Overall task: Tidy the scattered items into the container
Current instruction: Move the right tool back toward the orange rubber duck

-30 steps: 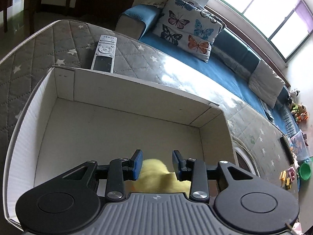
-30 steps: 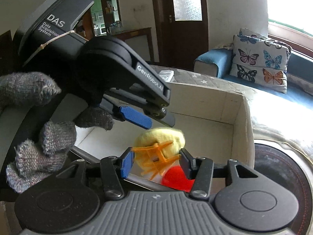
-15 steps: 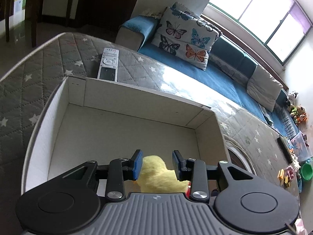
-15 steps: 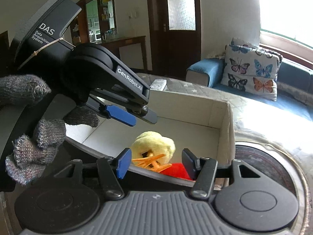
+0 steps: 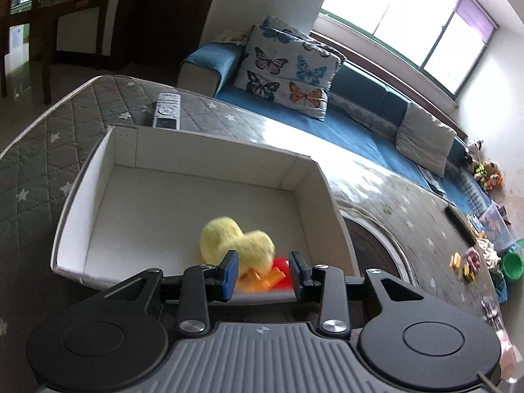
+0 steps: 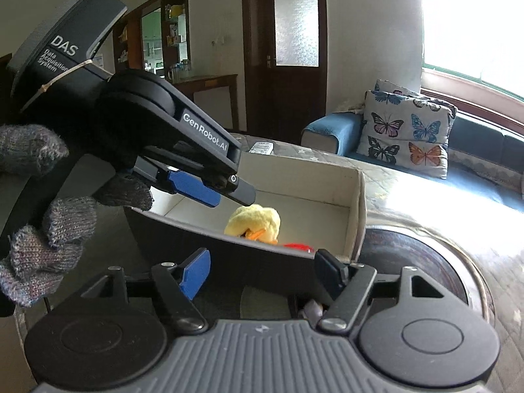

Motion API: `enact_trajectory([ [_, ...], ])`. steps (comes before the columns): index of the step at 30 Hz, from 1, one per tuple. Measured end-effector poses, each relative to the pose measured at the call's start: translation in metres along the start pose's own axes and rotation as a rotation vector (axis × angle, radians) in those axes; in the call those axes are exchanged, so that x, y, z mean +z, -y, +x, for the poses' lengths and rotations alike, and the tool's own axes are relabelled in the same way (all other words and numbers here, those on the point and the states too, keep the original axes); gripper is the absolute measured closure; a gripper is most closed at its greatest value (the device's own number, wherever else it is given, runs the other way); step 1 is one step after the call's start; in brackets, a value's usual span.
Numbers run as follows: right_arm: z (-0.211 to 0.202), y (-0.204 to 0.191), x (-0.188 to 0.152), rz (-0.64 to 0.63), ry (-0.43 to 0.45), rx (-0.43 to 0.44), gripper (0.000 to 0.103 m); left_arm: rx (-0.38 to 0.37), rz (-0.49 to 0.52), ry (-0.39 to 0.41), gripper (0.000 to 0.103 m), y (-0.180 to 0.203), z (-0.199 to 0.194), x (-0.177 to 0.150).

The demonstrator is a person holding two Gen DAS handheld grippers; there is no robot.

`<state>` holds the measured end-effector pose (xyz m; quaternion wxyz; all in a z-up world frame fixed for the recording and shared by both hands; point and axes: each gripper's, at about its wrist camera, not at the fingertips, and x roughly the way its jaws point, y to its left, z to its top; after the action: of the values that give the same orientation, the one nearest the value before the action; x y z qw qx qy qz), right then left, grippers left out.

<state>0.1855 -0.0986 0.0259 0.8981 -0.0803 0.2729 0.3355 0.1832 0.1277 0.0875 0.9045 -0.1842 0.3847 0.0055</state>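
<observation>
Quilted star-print desk [image 5: 82, 124] carries white box [image 5: 209, 150]. Yellow plush duck [image 5: 235, 242] lies inside at near right corner, just beyond left gripper [image 5: 263, 273]; fingers apart, empty. Right gripper [image 6: 262, 273] fingers wide apart outside near wall.

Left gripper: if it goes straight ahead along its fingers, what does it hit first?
Most likely the yellow plush duck lying in the white box. It sits right beyond the open left gripper, between the finger lines. Depth is unclear; the box's near wall could catch first.
</observation>
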Motion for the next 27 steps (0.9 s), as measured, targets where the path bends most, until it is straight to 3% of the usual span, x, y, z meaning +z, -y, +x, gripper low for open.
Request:
enact_trajectory([
  [9, -0.029, 0.001, -0.024, 0.026, -0.003, -0.039, 0.029, -0.014, 0.046, -0.015, 0.066, 0.018, -0.01, -0.028],
  [12, -0.036, 0.004, -0.031, 0.042, -0.003, -0.051, 0.021, -0.019, 0.056, -0.023, 0.066, 0.024, -0.011, -0.036],
  [27, -0.067, 0.022, -0.071, 0.121, -0.035, -0.118, 0.019, -0.043, 0.116, -0.076, 0.066, 0.057, -0.005, -0.074],
])
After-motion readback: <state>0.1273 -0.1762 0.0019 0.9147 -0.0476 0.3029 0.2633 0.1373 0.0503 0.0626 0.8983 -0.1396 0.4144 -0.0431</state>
